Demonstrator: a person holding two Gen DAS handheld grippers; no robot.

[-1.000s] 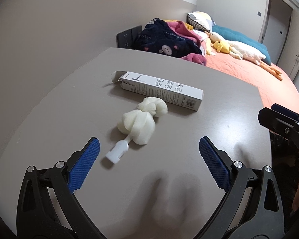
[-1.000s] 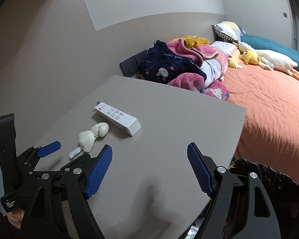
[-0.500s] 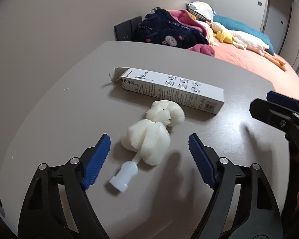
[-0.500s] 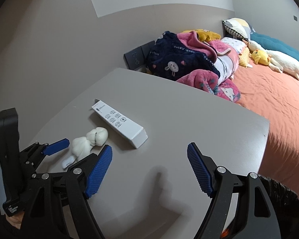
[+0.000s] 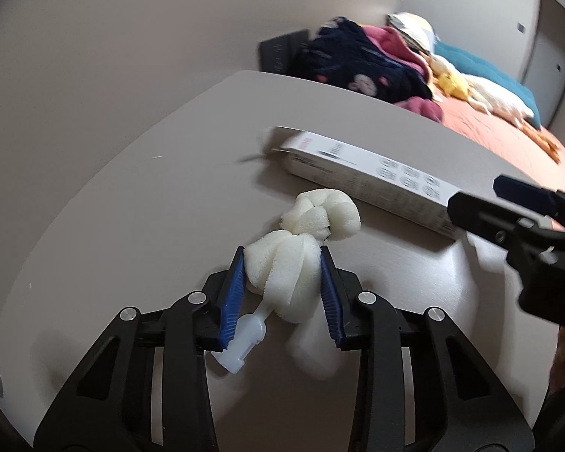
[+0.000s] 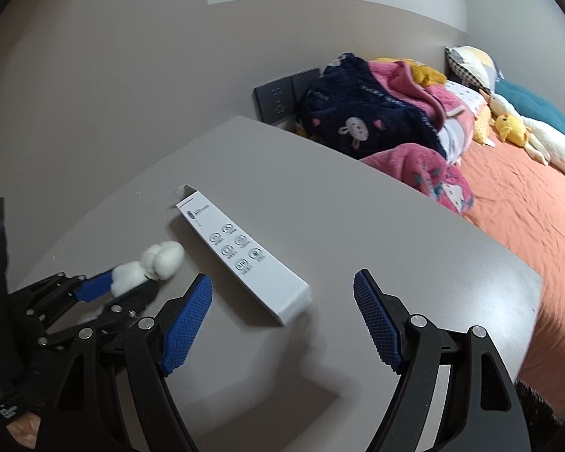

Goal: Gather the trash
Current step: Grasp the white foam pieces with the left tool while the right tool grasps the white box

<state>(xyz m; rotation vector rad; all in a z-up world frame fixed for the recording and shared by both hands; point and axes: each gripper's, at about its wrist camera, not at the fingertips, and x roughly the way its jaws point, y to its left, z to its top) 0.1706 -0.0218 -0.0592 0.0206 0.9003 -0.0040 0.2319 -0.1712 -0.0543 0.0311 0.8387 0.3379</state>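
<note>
Taking up most of both views is the plain grey worktop [image 6: 358, 207], with an orange-sheeted bed [image 6: 527, 203] off at about 2 o'clock, piled with a navy and pink fleece blanket heap [image 6: 376, 120] and a yellow plush duck [image 6: 510, 128]. Next biggest on the worktop is the long white cardboard box [image 6: 245, 260], lying flat near the middle with one end flap open. Just beside it at 9 o'clock sits the knotted white foam wad with a little plastic nozzle [image 5: 282, 275]. The left tongs [image 5: 280, 267] are closing on that wad, blue pads touching both sides. The right tongs [image 6: 282, 301] hang spread wide over the box's near end, gripping nothing.
</note>
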